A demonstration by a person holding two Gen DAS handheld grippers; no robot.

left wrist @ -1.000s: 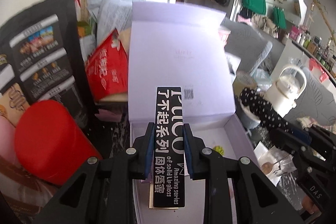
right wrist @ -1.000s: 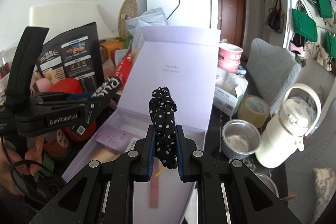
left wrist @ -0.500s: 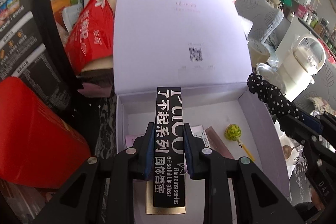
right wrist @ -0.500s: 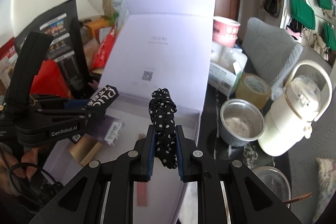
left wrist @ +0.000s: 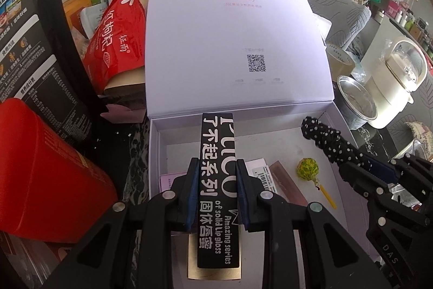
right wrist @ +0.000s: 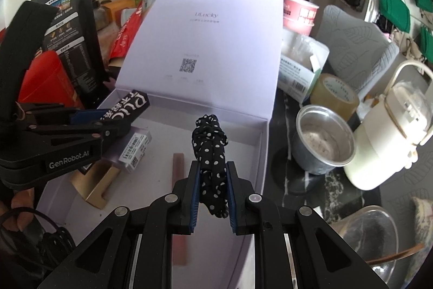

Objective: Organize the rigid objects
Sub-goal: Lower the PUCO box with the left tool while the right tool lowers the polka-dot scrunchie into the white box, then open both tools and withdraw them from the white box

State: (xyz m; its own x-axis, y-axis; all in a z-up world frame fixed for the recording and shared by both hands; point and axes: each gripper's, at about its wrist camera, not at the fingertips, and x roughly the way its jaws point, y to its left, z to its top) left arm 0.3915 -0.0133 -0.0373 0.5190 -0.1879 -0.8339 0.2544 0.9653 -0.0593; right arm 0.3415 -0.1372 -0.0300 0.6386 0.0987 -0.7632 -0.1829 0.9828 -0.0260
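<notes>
My left gripper [left wrist: 216, 169] is shut on a long black lip-gloss box [left wrist: 217, 153] with white lettering, held above the left part of the open lavender gift box [left wrist: 154, 153]. My right gripper [right wrist: 213, 175] is shut on a black polka-dot fabric bundle [right wrist: 209, 145], held above the box's right part [right wrist: 263, 153]. Each gripper shows in the other's view: the right one [left wrist: 351, 161], the left one [right wrist: 113, 126]. Inside the box lie a green lollipop [left wrist: 307, 169], a pinkish stick [right wrist: 178, 180], a gold box [right wrist: 100, 186] and a barcoded carton [right wrist: 135, 148].
The box lid [left wrist: 235, 39] stands open behind. A red canister [left wrist: 46, 175], black bag [left wrist: 32, 50] and red snack pouch [left wrist: 119, 37] crowd the left. A steel cup [right wrist: 324, 142], tape roll [right wrist: 335, 94] and white kettle [right wrist: 397, 132] stand to the right.
Both grippers have moved forward and down over the open box, each still holding its object. The box interior now fills more of both views.
</notes>
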